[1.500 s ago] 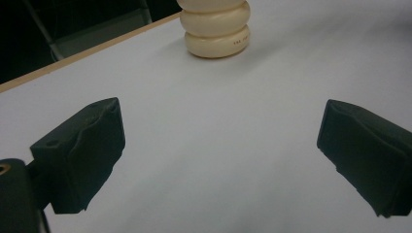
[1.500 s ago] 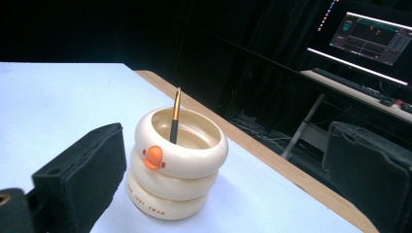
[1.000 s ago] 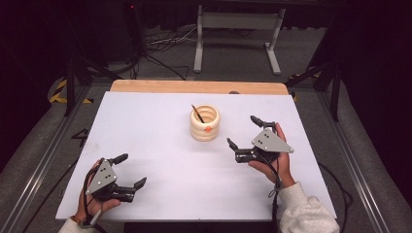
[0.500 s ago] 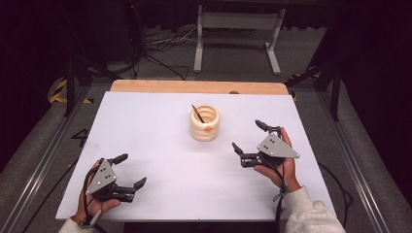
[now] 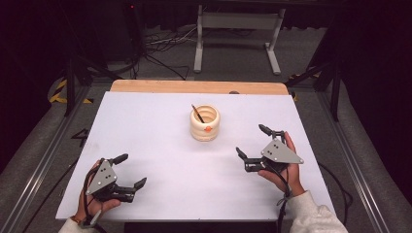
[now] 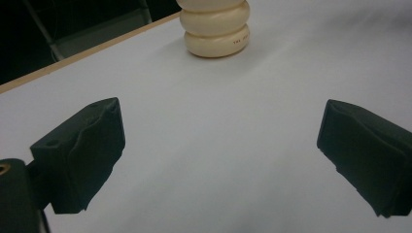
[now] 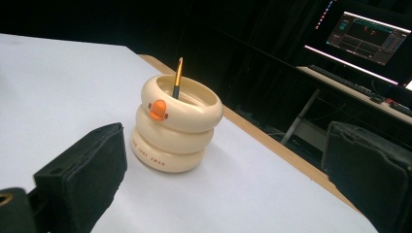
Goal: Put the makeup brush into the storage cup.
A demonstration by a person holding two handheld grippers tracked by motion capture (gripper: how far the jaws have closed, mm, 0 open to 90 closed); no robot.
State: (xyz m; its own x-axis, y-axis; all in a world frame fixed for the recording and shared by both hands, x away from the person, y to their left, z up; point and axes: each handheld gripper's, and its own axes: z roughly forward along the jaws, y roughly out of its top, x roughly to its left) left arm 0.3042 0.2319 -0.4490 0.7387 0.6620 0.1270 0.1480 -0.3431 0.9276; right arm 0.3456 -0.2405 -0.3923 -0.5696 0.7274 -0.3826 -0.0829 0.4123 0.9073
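On the white table (image 5: 160, 141), I noted a cream ringed holder (image 5: 204, 123) standing upright a little toward 12 o'clock of centre, with a thin brush (image 5: 197, 113) leaning inside it. In the right gripper view, the holder (image 7: 176, 127) carried an orange tab (image 7: 158, 109) on its top ring, and the brush (image 7: 178, 76) tilted against the rim.

I saw the left gripper (image 5: 130, 172) at 7 o'clock, its jaws spread wide and holding nothing, low over the table surface. The right gripper (image 5: 251, 141) sat at 4 o'clock, jaws likewise spread and empty, facing the holder and well apart from it.

A lit monitor (image 7: 365, 38) stood beyond the table edge.
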